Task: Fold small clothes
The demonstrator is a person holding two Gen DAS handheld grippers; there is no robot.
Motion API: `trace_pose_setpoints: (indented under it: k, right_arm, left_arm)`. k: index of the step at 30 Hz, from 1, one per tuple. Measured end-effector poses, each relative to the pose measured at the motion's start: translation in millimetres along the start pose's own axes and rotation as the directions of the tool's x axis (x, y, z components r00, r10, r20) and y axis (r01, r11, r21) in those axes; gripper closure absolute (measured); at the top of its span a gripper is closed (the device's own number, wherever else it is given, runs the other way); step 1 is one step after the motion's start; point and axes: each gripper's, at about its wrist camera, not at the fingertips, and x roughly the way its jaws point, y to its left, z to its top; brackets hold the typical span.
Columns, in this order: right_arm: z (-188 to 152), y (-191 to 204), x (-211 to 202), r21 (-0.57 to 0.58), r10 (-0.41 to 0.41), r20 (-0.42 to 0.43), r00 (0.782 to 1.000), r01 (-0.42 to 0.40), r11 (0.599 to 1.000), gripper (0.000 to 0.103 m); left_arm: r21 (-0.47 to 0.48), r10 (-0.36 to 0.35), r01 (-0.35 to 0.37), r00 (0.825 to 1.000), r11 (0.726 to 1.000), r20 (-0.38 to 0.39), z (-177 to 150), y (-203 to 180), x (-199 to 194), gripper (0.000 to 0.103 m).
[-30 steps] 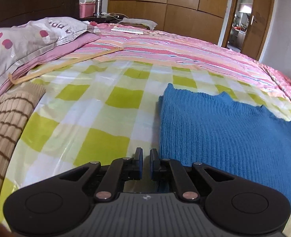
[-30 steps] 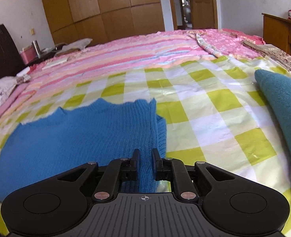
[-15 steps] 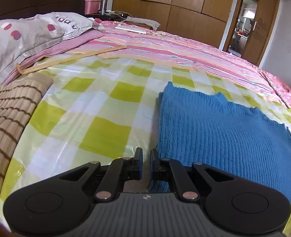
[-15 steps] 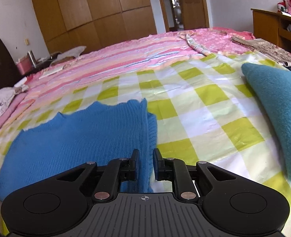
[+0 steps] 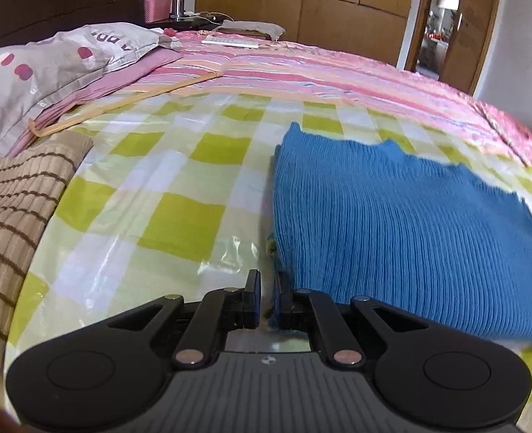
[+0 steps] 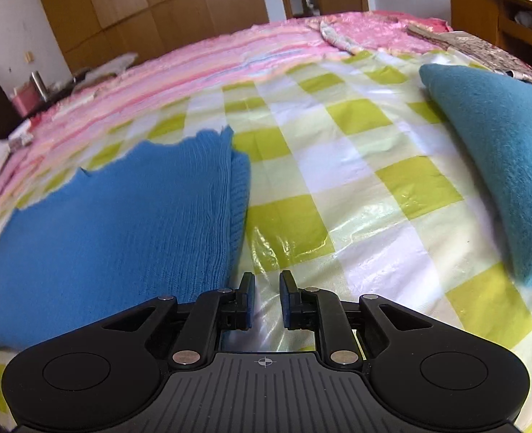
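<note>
The bed (image 5: 338, 72) fills the room, its pink striped cover overlaid near us by a glossy green-and-white checked sheet (image 5: 179, 223). On that sheet lies the blue knitted sweater (image 5: 392, 223), already doubled over into a flat rectangle with a second layer showing along its right edge. A brown striped garment (image 5: 9, 209) waits at the far left of the sheet and a teal fleece piece (image 6: 500, 166) at the far right.

The left gripper (image 5: 266, 297) sits at the sweater's near left corner, its jaws all but closed with a bit of blue knit apparently pinched between them. The right gripper (image 6: 264, 297) is just off the sweater's near right corner, jaws slightly apart with only checked sheet between them.

It looks like a fold is being finished or the next one set up. The right gripper would need to take its corner before both lift together.
</note>
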Motion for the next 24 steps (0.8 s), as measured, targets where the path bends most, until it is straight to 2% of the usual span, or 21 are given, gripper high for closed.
trace_pose_setpoints:
  k: [3, 6, 12, 14, 17, 21, 24]
  right_arm:
    - [-2.8, -4.1, -8.9, 0.036, 0.039, 0.009, 0.999, -0.039, 0.999, 0.086]
    - [-7.1, -3.8, -12.8, 0.009, 0.025, 0.004, 1.0, -0.025, 1.0, 0.086]
    - [-7.5, -11.7, -27.5, 0.037, 0.026, 0.022, 0.999, -0.026, 0.999, 0.084]
    - [-7.5, -11.4, -27.6, 0.026, 0.017, 0.016, 1.0, -0.017, 1.0, 0.084]
    - [-7.1, -11.9, -27.0, 0.039, 0.015, 0.023, 1.0, -0.016, 0.999, 0.084]
    - [-4.6, -19.9, -23.2, 0.109, 0.058, 0.023, 0.998, -0.06, 0.992, 0.084]
    - [-3.0, -30.0, -18.0, 0.186, 0.093, 0.023, 0.995, -0.096, 0.978, 0.079]
  left_arm:
    - [-0.025, 0.002, -0.002, 1.0, 1.0, 0.002, -1.7, 1.5, -8.4, 0.09]
    - [-0.027, 0.003, -0.003, 1.0, 1.0, 0.009, -2.5, 0.6, -17.6, 0.09]
    - [-0.008, -0.014, 0.014, 1.0, 1.0, 0.006, -3.3, -5.0, -18.4, 0.09]
    - [-0.012, -0.014, 0.014, 1.0, 1.0, 0.017, -5.1, -6.2, -19.0, 0.09]
    - [-0.001, -0.051, 0.051, 0.997, 0.999, 0.052, -7.0, -8.6, -25.5, 0.09]
    - [0.073, -0.072, 0.066, 0.994, 0.995, 0.087, -9.4, -21.9, -30.4, 0.09]
    - [0.142, -0.11, 0.094, 0.987, 0.985, 0.113, -14.1, -34.8, -34.5, 0.09]
